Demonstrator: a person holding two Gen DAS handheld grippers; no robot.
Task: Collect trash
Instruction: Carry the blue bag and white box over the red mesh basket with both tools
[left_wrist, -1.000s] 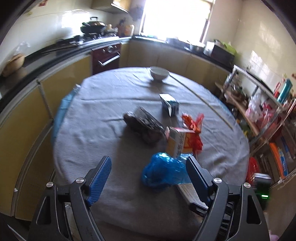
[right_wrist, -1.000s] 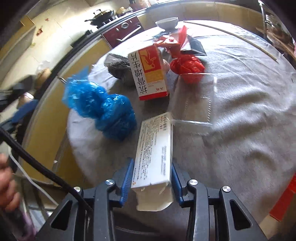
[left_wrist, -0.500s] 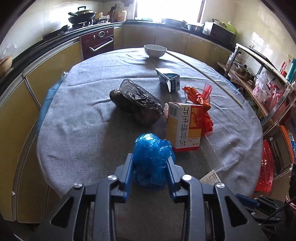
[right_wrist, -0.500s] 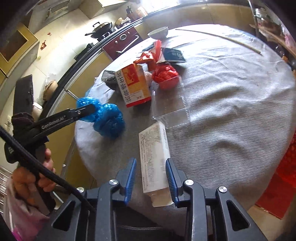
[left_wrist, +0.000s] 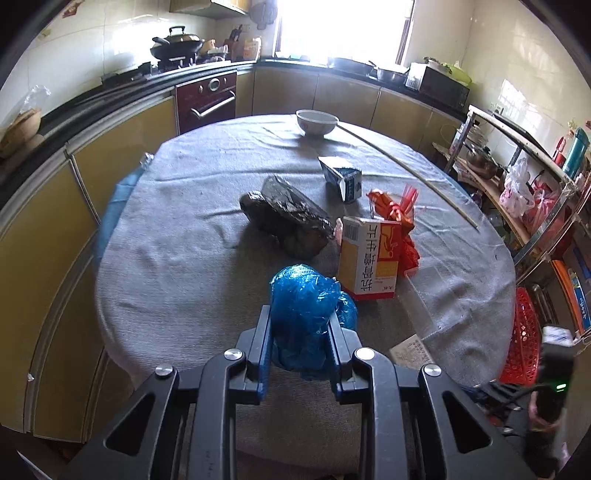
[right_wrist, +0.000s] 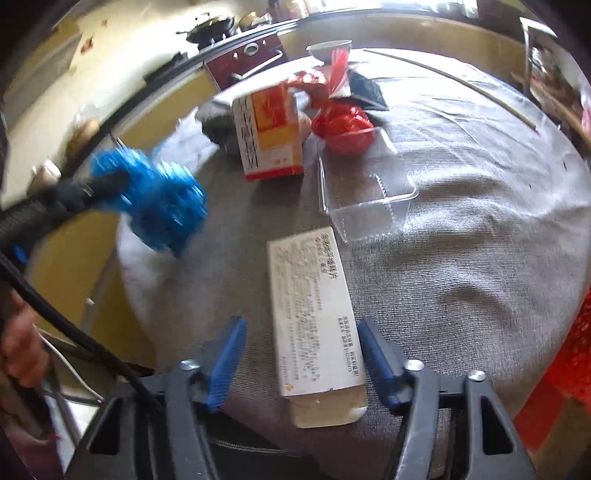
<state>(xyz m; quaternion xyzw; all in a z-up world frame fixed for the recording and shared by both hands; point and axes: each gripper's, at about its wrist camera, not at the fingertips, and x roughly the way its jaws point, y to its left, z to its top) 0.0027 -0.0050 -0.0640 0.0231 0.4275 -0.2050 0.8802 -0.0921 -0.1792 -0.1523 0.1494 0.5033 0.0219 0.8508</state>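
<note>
At the near table (left_wrist: 177, 258) edge we see the left tool (left_wrist: 300, 332) clamped across a soft, light, crushable blue bag (left_wrist: 306, 306), while the right tool (right_wrist: 301, 354), fingers apart, straddles a stiff flat carton (right_wrist: 314, 314), best pinched across its narrow sides.

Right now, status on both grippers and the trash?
Left gripper shut on blue plastic bag. Right gripper open, straddling white box on table. Nothing in the way.

Sunlit window (left_wrist: 343, 26) above yellow cabinets (left_wrist: 343, 99); white tiled walls (left_wrist: 517, 62).
</note>
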